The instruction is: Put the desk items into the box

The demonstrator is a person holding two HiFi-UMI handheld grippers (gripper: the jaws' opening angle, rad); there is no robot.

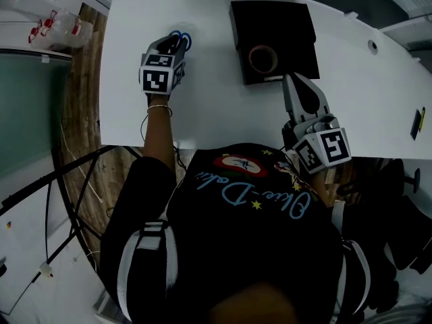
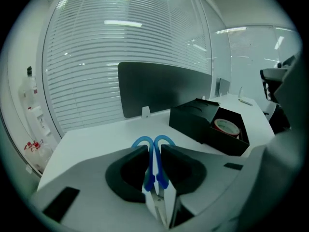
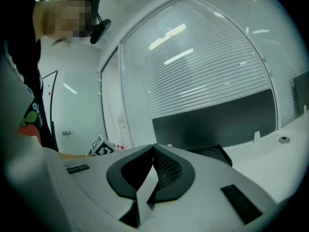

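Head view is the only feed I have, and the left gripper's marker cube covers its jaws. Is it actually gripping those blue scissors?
Observer: Yes. In the left gripper view the left gripper has its pads pressed on the blue handles of the scissors.
Operator: Which way do the blades point?
Observer: Back toward the gripper's body. The tops of the handle loops stick out past the jaw tips.
Operator: And the right gripper, anything in it?
Observer: No. In the right gripper view the right gripper is shut, its tips touching with nothing between them.
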